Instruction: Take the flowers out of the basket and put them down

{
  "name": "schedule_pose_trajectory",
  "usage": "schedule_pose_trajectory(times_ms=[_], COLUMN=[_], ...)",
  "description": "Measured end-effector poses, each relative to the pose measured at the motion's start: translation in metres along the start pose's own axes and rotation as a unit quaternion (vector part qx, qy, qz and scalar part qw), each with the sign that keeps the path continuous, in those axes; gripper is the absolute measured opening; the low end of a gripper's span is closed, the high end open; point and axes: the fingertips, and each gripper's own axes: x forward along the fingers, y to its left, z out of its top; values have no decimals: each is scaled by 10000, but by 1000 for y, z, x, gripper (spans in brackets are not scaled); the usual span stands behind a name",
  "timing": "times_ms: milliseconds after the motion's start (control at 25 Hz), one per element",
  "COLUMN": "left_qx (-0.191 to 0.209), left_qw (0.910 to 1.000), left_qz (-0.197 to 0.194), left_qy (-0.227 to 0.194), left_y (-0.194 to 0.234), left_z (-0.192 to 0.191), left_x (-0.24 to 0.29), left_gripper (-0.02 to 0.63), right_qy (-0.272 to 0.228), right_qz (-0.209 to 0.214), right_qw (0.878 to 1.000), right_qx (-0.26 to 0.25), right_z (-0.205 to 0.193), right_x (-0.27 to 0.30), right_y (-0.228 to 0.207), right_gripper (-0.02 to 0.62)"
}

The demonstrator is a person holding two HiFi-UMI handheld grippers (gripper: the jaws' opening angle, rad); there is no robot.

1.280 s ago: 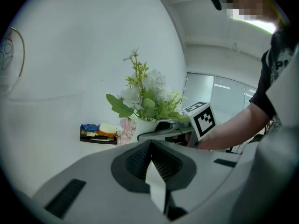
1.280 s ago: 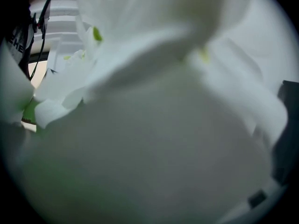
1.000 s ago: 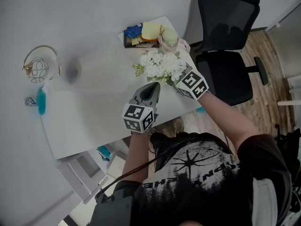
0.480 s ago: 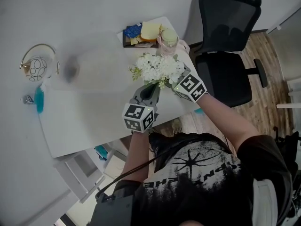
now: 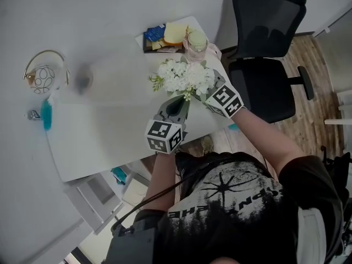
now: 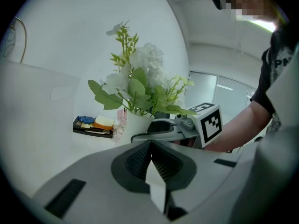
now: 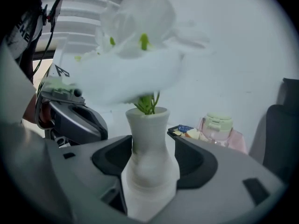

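Observation:
White artificial flowers (image 5: 184, 76) with green leaves stand in a white vase (image 7: 149, 171) near the table's right edge. My right gripper (image 5: 207, 90) reaches in from the right with the vase between its jaws. The jaws are opening, and slim gaps show beside the vase's neck in the right gripper view (image 7: 152, 148). My left gripper (image 5: 179, 99) is shut and holds nothing, its tip just in front of the vase (image 6: 135, 122). The blooms (image 6: 140, 73) rise above both grippers. The gold wire basket (image 5: 44, 76) sits far left on the table.
A dark tray of snacks (image 5: 162, 37) and a green-lidded jar (image 5: 197, 42) stand behind the flowers. A black office chair (image 5: 264, 65) is close to the table's right edge (image 5: 220, 122). A blue item (image 5: 47, 116) lies near the basket.
The flowers and my right gripper have shifted a little to the left and farther onto the table. The left gripper has barely moved.

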Motion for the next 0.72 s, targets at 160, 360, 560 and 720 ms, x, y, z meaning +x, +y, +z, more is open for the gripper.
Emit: schedule_pose_trajectory(times_ms=[160,360,560,720], left_qx=[71,151,212,273], left_qw=[10000,9998,9997,9995], left_qz=[12,99,119,149], left_qy=[28,-7,-51,-38], left_y=[-5,-9,-16,-19], left_z=[3,9,13,15], left_x=[-1,-6,-9,-13], left_gripper=[11,11,11,11], right_qy=[-16,98,200,179], right_qz=[-18,89,118,111], right_qw=[9998,9997,9993,9984], right_qx=[192,223,286,522], right_z=[-4,-10,-13,-7], right_x=[-11,-30,-53,-69], right_y=[-2,1,2,6], right_gripper=[276,276,274,193])
